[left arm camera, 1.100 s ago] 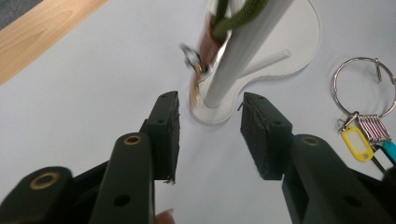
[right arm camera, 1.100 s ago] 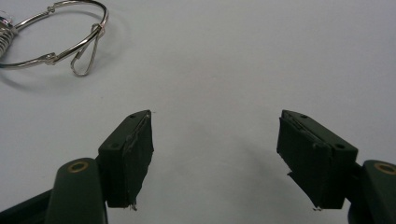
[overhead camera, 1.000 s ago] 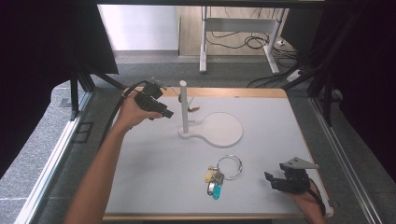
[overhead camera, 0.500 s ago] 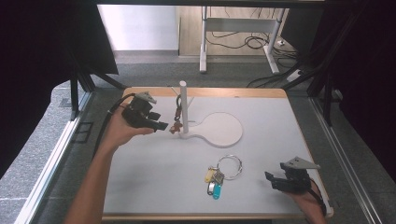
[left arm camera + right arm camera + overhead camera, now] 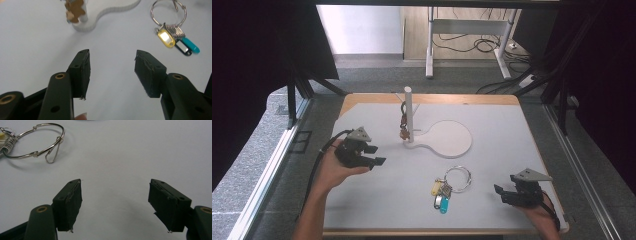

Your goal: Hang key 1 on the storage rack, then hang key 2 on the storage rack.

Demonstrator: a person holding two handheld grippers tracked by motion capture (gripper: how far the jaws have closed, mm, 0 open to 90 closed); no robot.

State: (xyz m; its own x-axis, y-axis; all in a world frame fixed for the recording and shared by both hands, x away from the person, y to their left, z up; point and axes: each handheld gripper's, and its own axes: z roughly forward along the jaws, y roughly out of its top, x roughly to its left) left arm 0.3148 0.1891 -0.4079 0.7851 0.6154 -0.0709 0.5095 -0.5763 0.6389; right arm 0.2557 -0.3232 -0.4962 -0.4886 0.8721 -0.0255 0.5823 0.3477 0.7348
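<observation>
- Now the left gripper (image 5: 371,154) hangs over the white table (image 5: 377,200) at its left side, jaws wide apart with bare tabletop between them; they have just been opening, and nothing is held.
- Its pads (image 5: 83,72) are black, blocky and slightly frayed at the edges.
- Ahead of it stands a white post (image 5: 409,114) on a flat, paddle-shaped white base (image 5: 448,138), with a brown keychain (image 5: 403,126) hanging on the post, well apart from the jaws.
- The right gripper (image 5: 503,194) rests low at the table's near right corner, jaws spread wide and empty.
- Between the two lies a thin metal key ring (image 5: 457,178) carrying yellow, dark and teal plastic tags (image 5: 440,195), near the right gripper but untouched.
</observation>
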